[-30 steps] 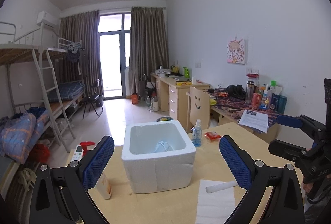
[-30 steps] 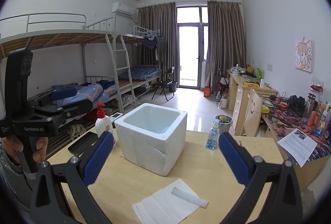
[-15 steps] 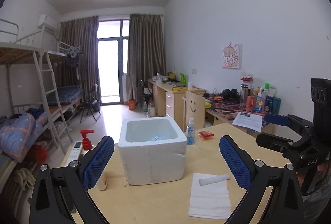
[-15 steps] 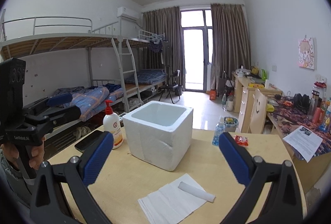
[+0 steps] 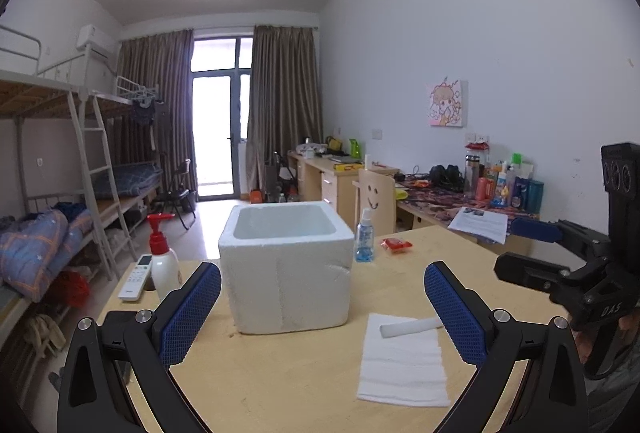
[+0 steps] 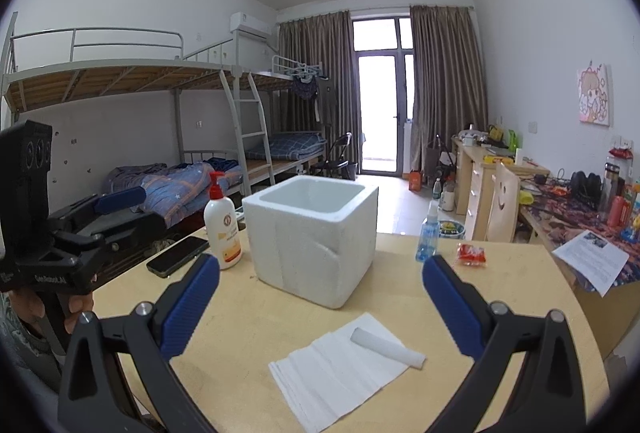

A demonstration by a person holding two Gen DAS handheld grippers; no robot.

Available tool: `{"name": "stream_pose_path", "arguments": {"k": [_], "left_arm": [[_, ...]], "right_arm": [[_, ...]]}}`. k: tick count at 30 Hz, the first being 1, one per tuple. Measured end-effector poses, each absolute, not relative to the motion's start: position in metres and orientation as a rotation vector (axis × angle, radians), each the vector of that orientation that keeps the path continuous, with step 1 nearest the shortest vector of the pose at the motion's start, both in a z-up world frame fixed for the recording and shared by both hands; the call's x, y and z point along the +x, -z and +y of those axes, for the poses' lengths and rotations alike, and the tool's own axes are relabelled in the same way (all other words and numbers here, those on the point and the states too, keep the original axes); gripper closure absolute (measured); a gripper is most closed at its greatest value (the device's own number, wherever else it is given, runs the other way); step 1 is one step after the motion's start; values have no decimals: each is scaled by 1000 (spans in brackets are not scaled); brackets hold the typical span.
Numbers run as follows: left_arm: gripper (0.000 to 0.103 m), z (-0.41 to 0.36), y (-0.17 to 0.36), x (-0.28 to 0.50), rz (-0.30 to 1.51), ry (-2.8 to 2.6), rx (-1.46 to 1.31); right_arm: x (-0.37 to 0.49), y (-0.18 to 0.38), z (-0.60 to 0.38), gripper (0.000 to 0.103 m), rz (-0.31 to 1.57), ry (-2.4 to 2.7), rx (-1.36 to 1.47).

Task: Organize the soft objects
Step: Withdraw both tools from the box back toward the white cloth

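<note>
While both grippers hover above the near part of the desk (image 5: pixel 304 385), each stands released, blue pads wide apart and holding nothing: left gripper (image 5: pixel 322 307), right gripper (image 6: pixel 320 303).

Edges and room: the desk's near half is largely bare wood. Its right edge, in the right wrist view, curves past a red packet (image 6: pixel 472 256) toward a neighbouring cluttered surface with a printed sheet (image 6: pixel 592 262). Its left edge carries the smaller items. A white foam box (image 5: pixel 286 265), open-topped, stands upright at mid-desk, with bare wood before it.

Task items: a folded white cloth (image 5: pixel 402 363) lies flat on the desk, in front of and to the right of the foam box, apart from it. A white roll (image 5: pixel 410 327) rests across the cloth's far end, touching it. In the left wrist view the cloth sits below the left gripper's right pad (image 5: pixel 454 311); in the right wrist view it lies between the right gripper's two pads, near the lower middle.

View differences: the left wrist view alone shows a remote control (image 5: pixel 136 277) beside the pump bottle (image 5: pixel 164 265), and the right gripper with part of a hand at far right. The right wrist view alone shows a dark phone (image 6: pixel 178 256) by the bottle, and the left gripper held by a hand (image 6: pixel 76 307) at far left. Both show a blue spray bottle (image 5: pixel 364 241) behind the box; its contents are not visible.
</note>
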State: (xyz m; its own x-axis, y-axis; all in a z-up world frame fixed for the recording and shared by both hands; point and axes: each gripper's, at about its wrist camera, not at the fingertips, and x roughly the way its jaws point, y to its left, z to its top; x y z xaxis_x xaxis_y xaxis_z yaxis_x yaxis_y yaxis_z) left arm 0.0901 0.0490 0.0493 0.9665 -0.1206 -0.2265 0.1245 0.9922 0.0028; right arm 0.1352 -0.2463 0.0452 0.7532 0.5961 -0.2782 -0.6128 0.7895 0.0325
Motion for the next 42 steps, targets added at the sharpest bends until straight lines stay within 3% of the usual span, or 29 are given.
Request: {"name": "stream_pose_path", "arguments": {"k": [17, 42], "left_arm": [[1, 45, -12, 79, 219, 119, 29], [1, 31, 25, 96, 347, 203, 6]], "right_arm": [[135, -10, -247, 0, 363, -674, -43], [147, 28, -262, 0, 458, -582, -64]]}}
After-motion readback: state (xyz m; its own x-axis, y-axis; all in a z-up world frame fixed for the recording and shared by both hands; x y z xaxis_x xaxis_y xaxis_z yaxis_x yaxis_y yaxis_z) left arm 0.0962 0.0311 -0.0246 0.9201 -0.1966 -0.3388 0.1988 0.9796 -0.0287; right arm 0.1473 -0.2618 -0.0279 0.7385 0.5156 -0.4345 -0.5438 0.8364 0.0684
